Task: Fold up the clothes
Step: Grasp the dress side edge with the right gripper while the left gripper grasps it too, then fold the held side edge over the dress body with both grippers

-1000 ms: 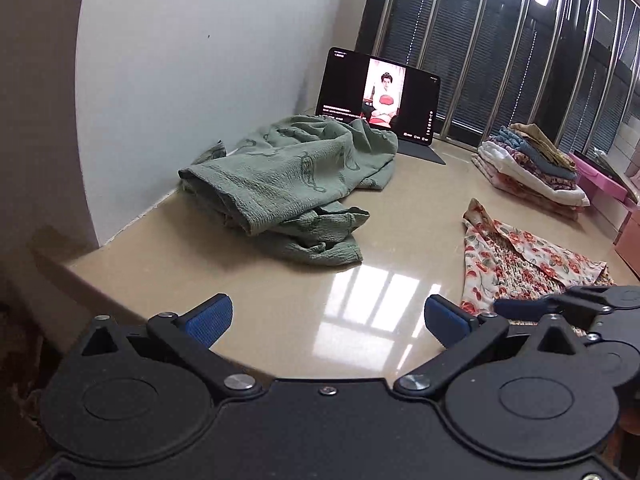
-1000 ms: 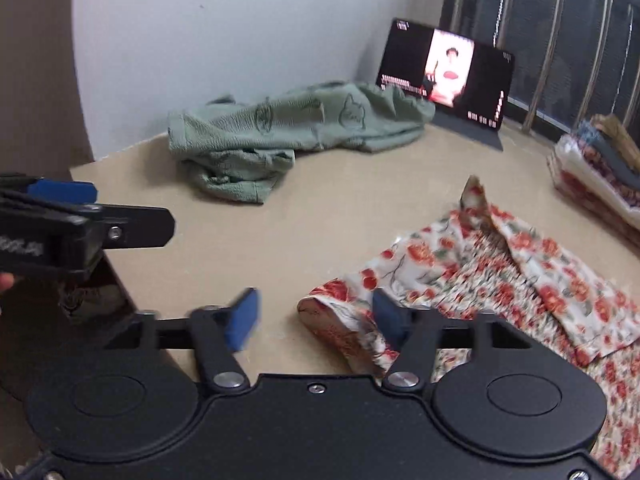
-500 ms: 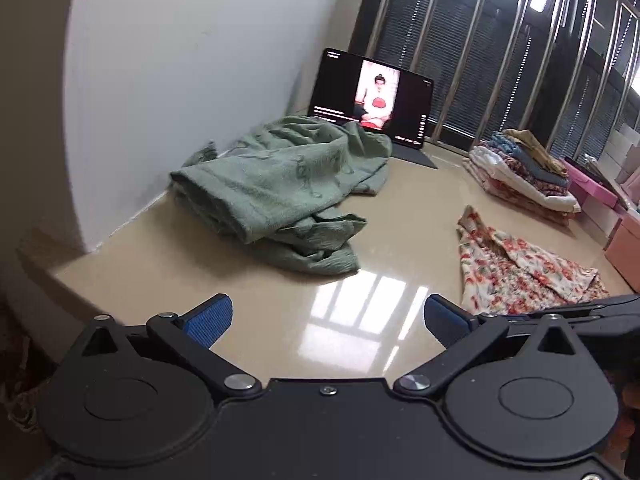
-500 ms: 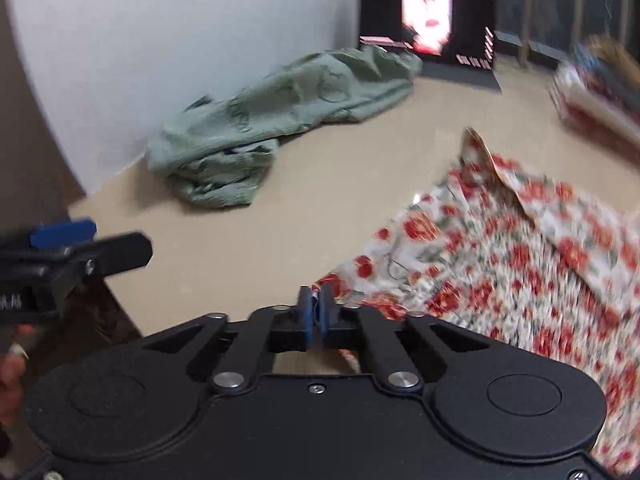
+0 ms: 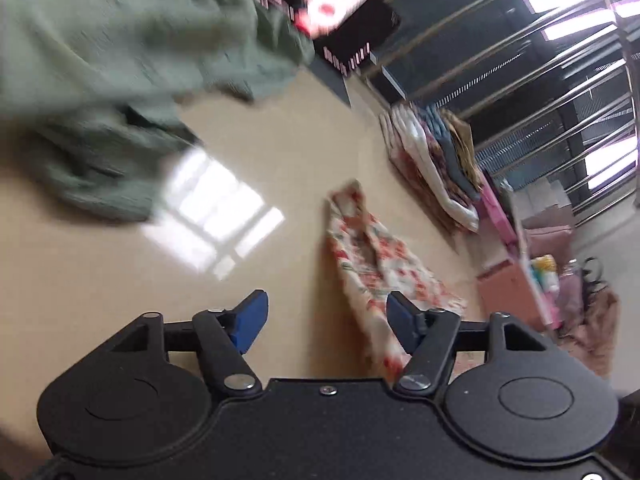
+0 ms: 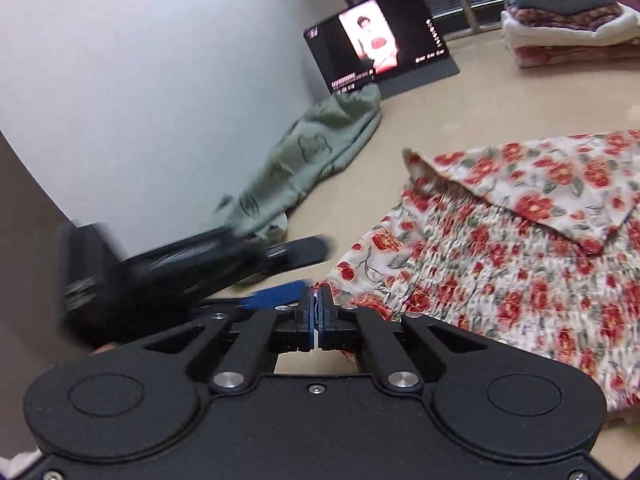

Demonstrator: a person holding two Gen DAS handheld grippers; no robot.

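Glossy beige tabletop (image 6: 500, 88) against a white wall (image 6: 160, 80); right claw (image 6: 316, 314) pinches the floral dress (image 6: 520, 248) corner, left claw (image 5: 326, 322) gapes wide beside it.

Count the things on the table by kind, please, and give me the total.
Loose garments: 2, the green one and the floral one
Stacks of folded clothes: 1
Tablets: 1
Total: 4
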